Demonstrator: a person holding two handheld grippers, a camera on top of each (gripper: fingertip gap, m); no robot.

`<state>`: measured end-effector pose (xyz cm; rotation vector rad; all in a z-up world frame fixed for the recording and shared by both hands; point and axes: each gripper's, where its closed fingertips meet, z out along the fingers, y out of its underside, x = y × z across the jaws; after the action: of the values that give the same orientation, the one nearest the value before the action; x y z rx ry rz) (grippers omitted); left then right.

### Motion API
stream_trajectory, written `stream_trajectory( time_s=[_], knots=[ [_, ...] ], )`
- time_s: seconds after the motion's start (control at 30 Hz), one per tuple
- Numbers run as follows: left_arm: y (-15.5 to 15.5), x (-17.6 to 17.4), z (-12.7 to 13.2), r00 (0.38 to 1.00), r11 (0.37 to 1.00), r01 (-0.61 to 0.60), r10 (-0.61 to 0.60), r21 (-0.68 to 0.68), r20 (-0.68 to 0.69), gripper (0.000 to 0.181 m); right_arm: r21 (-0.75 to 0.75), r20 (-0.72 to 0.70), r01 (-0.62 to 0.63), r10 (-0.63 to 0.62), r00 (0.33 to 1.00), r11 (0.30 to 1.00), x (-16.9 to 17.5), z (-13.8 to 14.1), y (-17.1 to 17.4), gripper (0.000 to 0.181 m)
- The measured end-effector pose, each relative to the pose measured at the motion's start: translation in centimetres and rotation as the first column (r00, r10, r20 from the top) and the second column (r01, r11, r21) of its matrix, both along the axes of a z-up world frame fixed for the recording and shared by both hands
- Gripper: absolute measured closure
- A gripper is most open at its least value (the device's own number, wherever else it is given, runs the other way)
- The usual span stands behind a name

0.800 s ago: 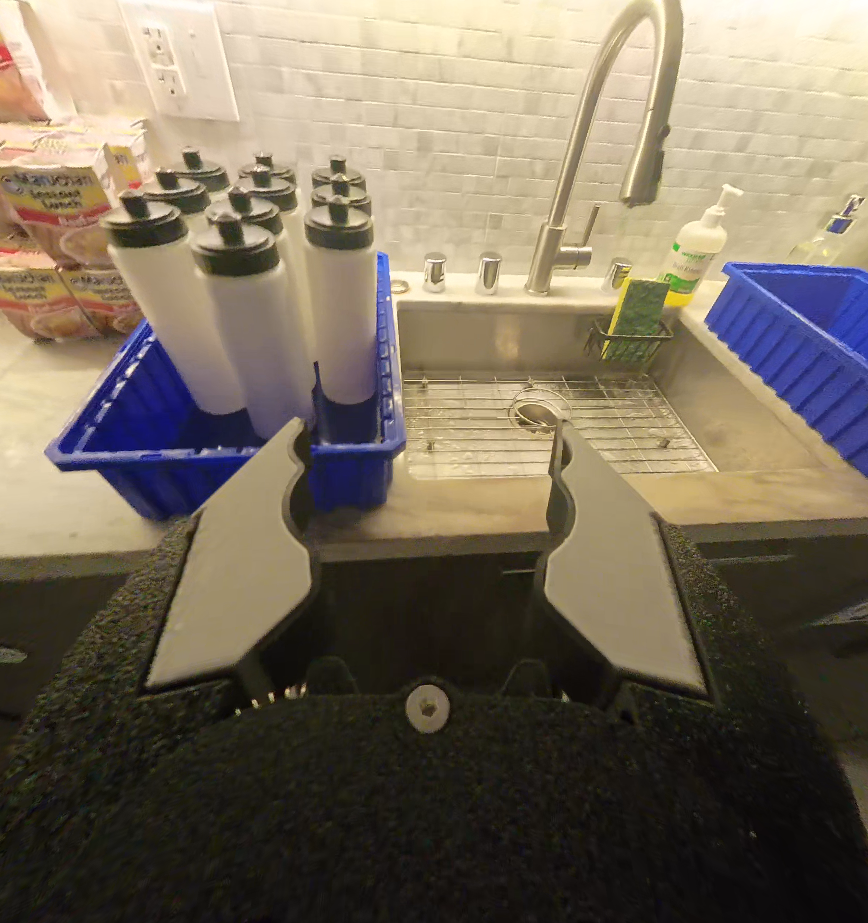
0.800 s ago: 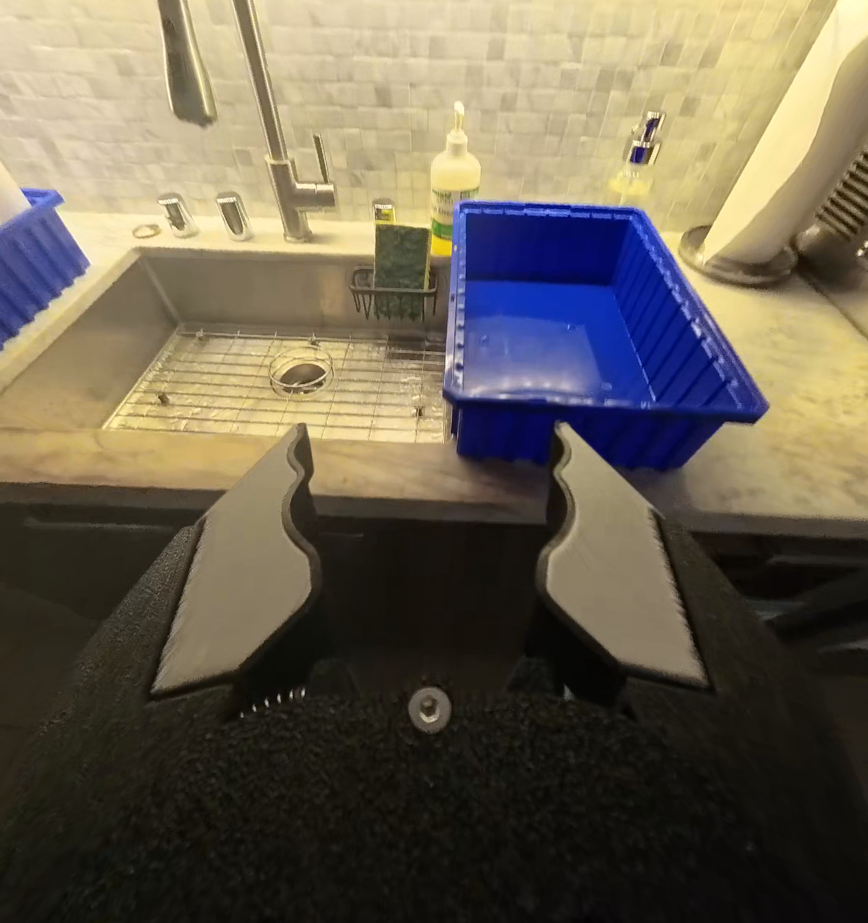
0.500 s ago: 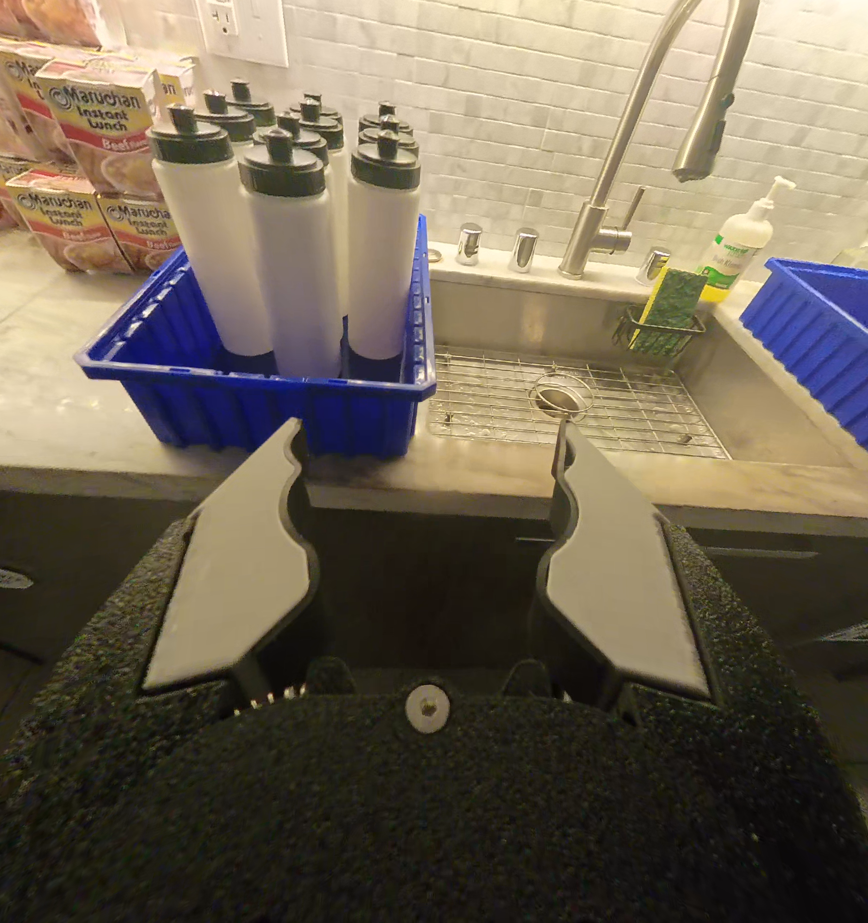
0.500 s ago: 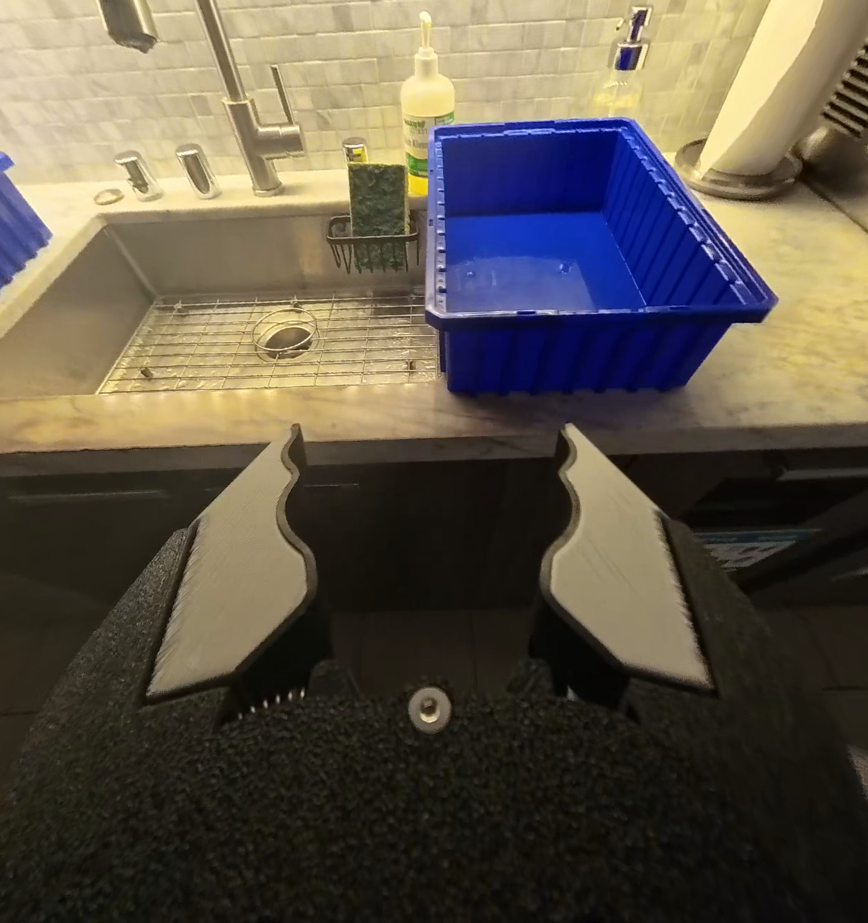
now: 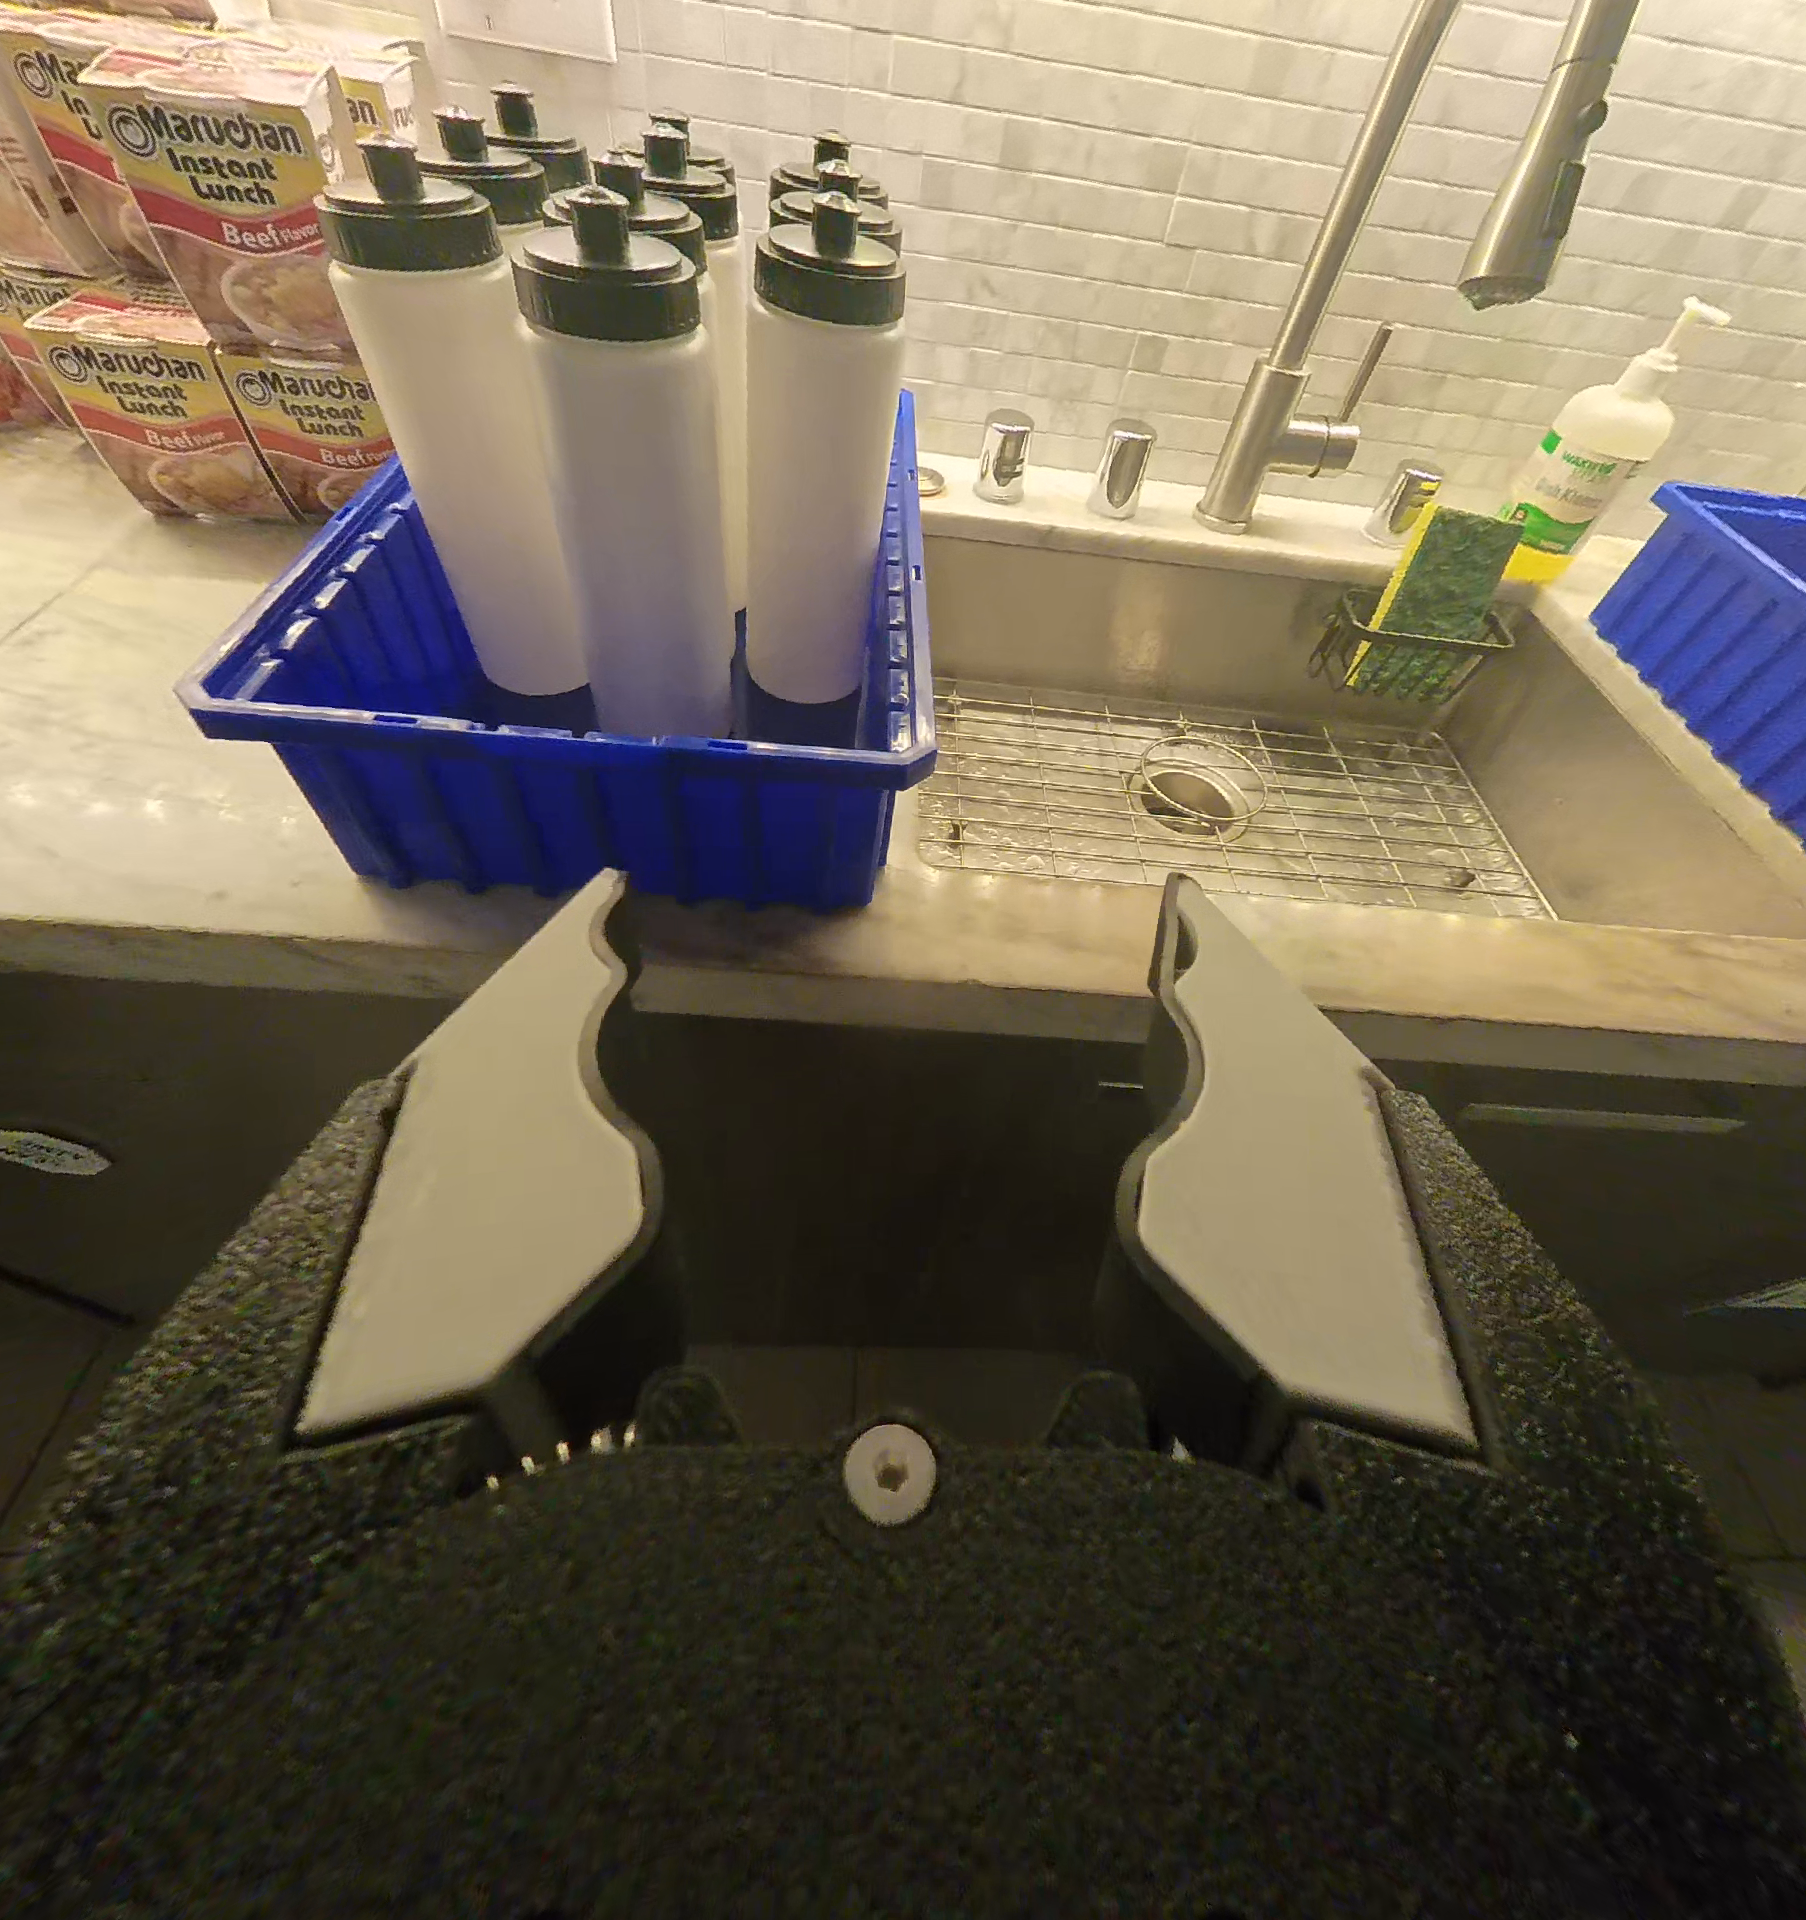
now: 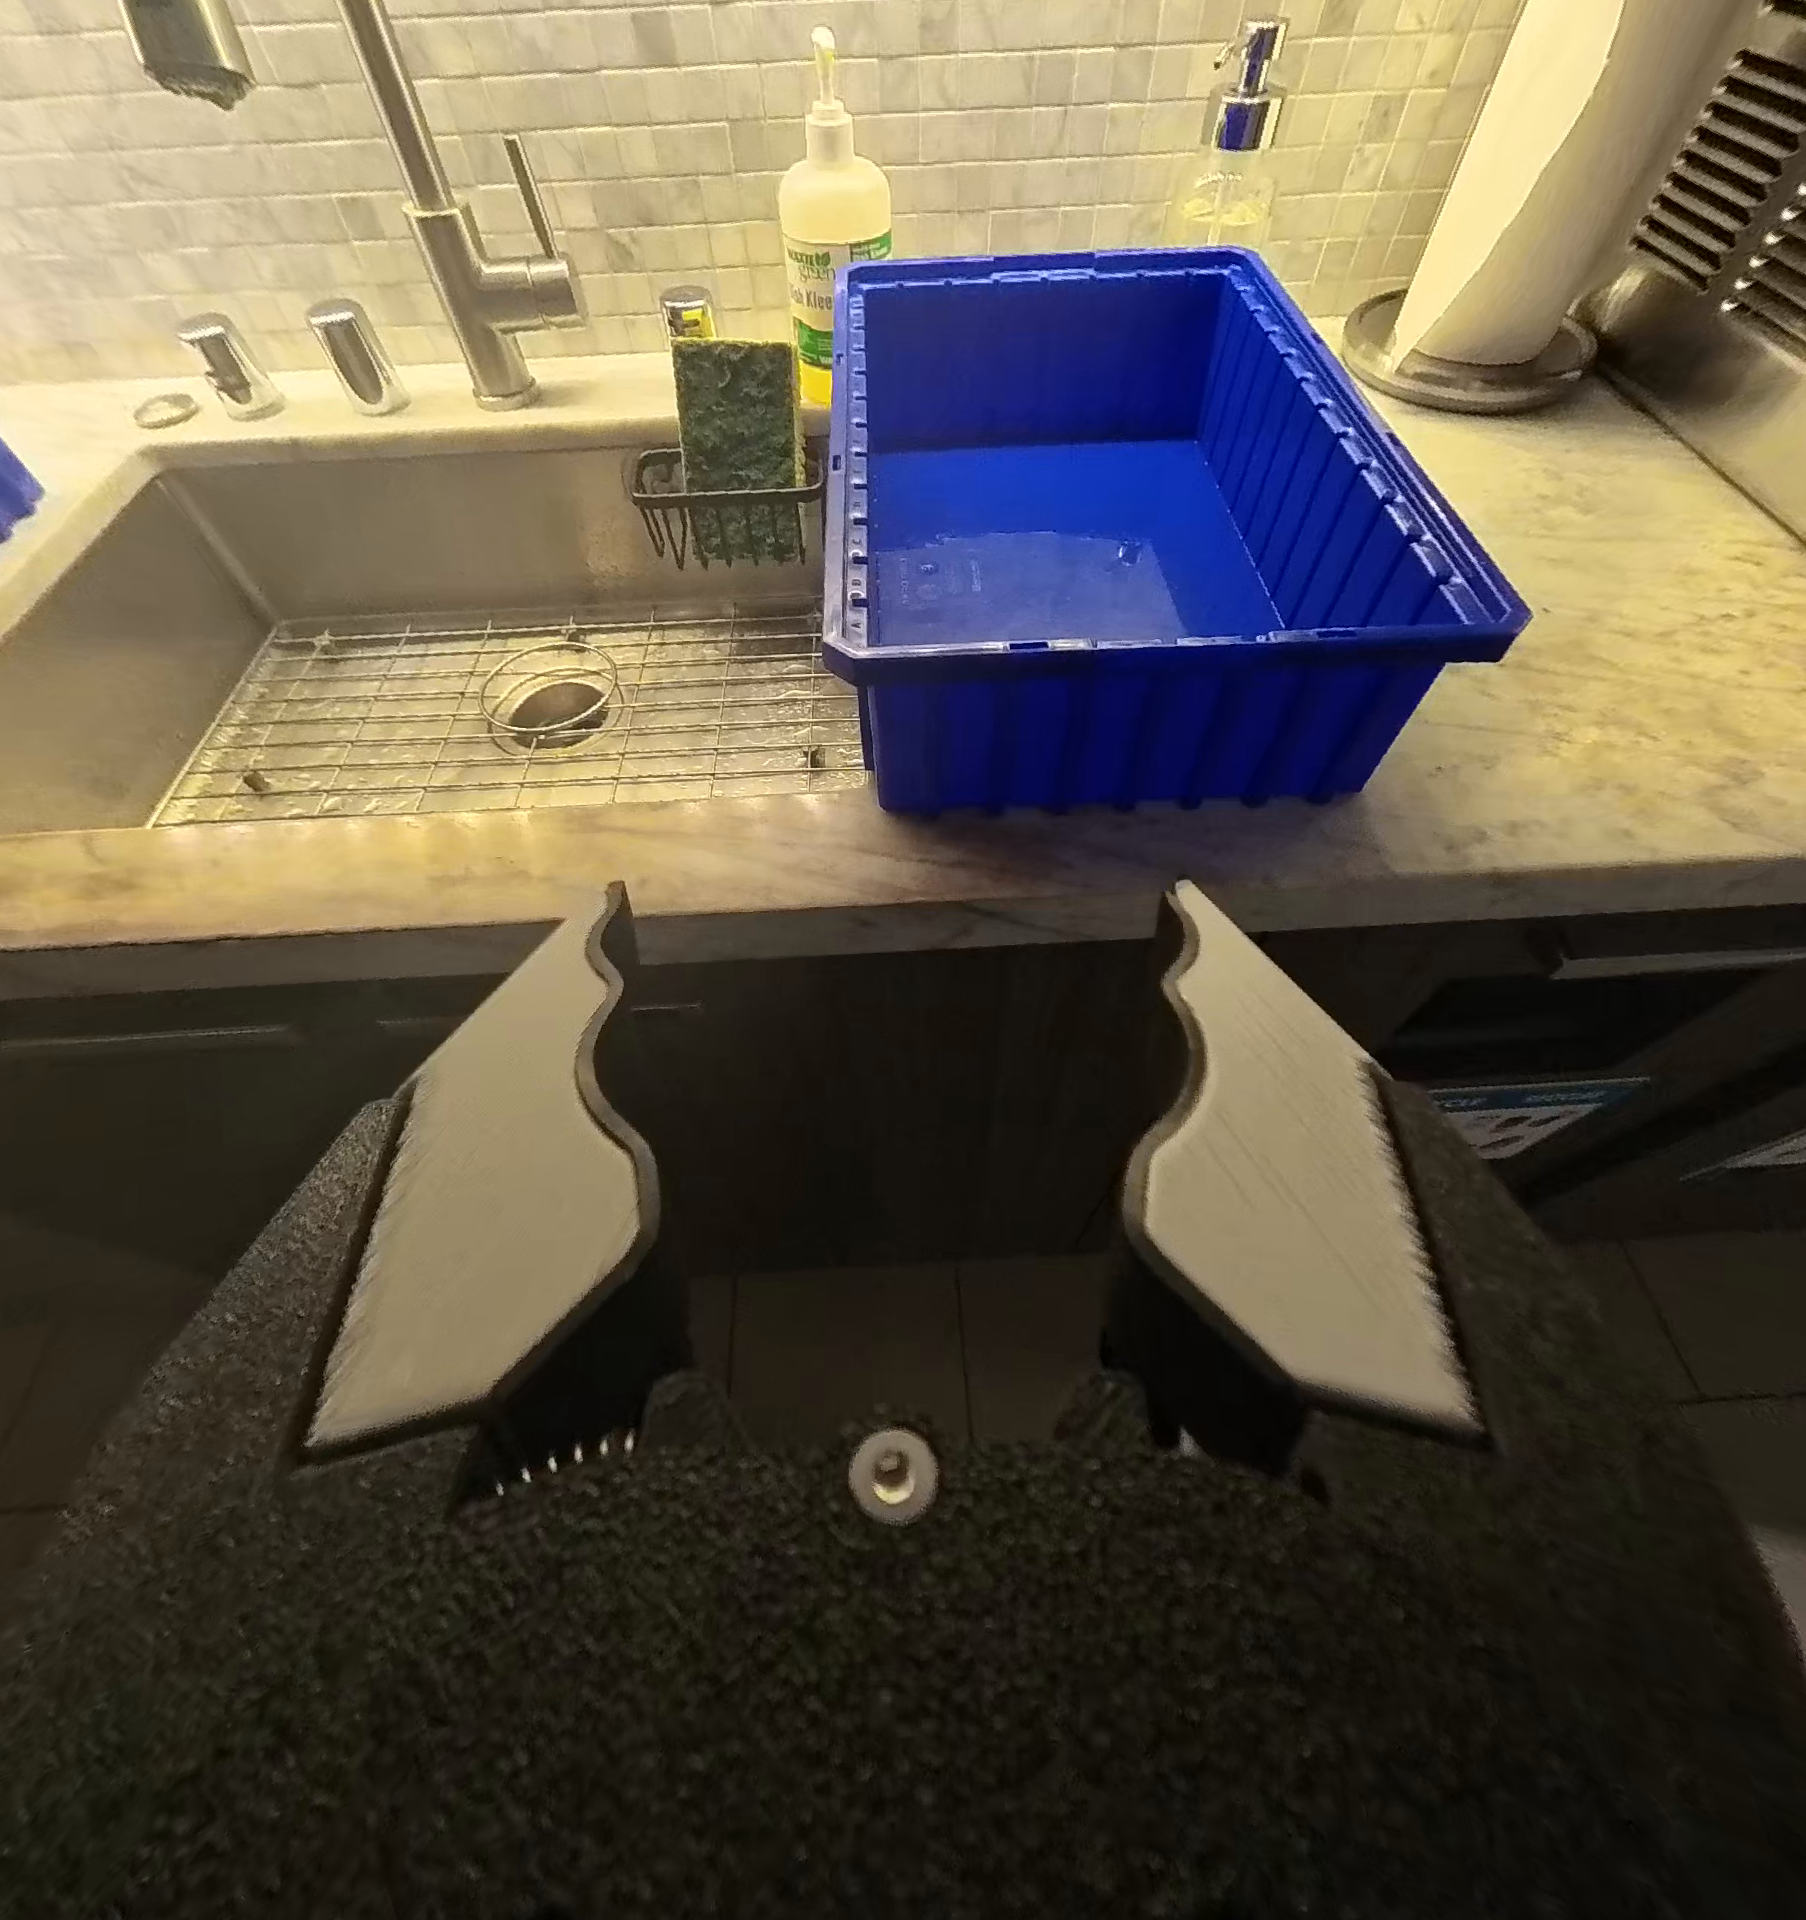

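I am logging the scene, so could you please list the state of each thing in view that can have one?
left gripper: open, empty, short of the counter edge.
right gripper: open, empty.
left blue bin: holds upright bottles.
bottles: upright, capped.
right blue bin: empty, wet floor.
faucet: no water running.
sponge: upright in its caddy.
sink: empty, rack wet.

We count about nine bottles (image 5: 629,499) in the left bin (image 5: 566,821), rear ones partly hidden; two bins in all.
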<state>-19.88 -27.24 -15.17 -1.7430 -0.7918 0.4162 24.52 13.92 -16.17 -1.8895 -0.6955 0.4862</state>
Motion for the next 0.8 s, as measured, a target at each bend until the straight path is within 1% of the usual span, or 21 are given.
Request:
stream_trajectory(
  time_s=[0.27, 0.37, 0.43, 0.5, 0.53, 0.57, 0.6, 0.63, 0.7, 0.8],
  knots=[
    [0.4, 0.3, -0.4, 1.0, 1.0, 0.022, -0.021, -0.021, 0.021, 0.082, -0.004, 0.001, -0.006, 0.006, 1.0, 1.0, 0.0, -0.1, -0.1, 0.082],
    [0.4, 0.4, -0.4, 0.999, 0.999, 0.031, -0.03, -0.028, 0.018, 0.082, 0.003, 0.006, -0.025, 0.025, 1.0, 1.0, -0.3, 0.0, -0.2, 0.082],
    [0.7, 0.8, -0.4, 0.998, 0.998, 0.058, -0.057, -0.025, 0.019, 0.082, 0.01, 0.006, -0.051, 0.051, 0.999, 0.999, -0.8, 0.1, -0.5, 0.082],
    [1.7, 1.8, -0.2, 0.989, 0.989, 0.148, -0.148, -0.005, 0.019, 0.083, 0.015, -0.007, -0.146, 0.146, 0.989, 0.989, -2.1, 0.1, -1.5, 0.079],
    [2.1, 2.4, -0.2, 0.98, 0.98, 0.197, -0.197, -0.006, 0.018, 0.083, 0.018, -0.013, -0.223, 0.224, 0.975, 0.975, -3.0, 0.2, -2.5, 0.078],
    [2.7, 3.3, -0.1, 0.966, 0.966, 0.26, -0.26, -0.006, 0.012, 0.086, 0.021, -0.001, -0.265, 0.265, 0.964, 0.964, -3.5, 0.0, -3.0, 0.076],
    [3.0, 3.8, -0.1, 0.954, 0.954, 0.299, -0.299, -0.01, 0.012, 0.085, 0.019, 0.013, -0.301, 0.301, 0.954, 0.953, -4.0, -0.2, -3.5, 0.074],
    [3.3, 4.5, -0.1, 0.939, 0.939, 0.343, -0.343, -0.002, 0.019, 0.086, 0.013, 0.015, -0.326, 0.325, 0.945, 0.945, -4.3, -0.4, -3.9, 0.072],
    [3.7, 5.2, -0.1, 0.92, 0.92, 0.392, -0.392, 0.015, 0.027, 0.085, 0.001, -0.003, -0.361, 0.361, 0.933, 0.933, -4.8, -0.6, -4.5, 0.07],
    [3.9, 5.9, 0.0, 0.9, 0.901, 0.434, -0.434, 0.022, 0.034, 0.085, 0.0, -0.005, -0.389, 0.389, 0.921, 0.921, -5.2, -0.8, -5.0, 0.069]
  ],
)
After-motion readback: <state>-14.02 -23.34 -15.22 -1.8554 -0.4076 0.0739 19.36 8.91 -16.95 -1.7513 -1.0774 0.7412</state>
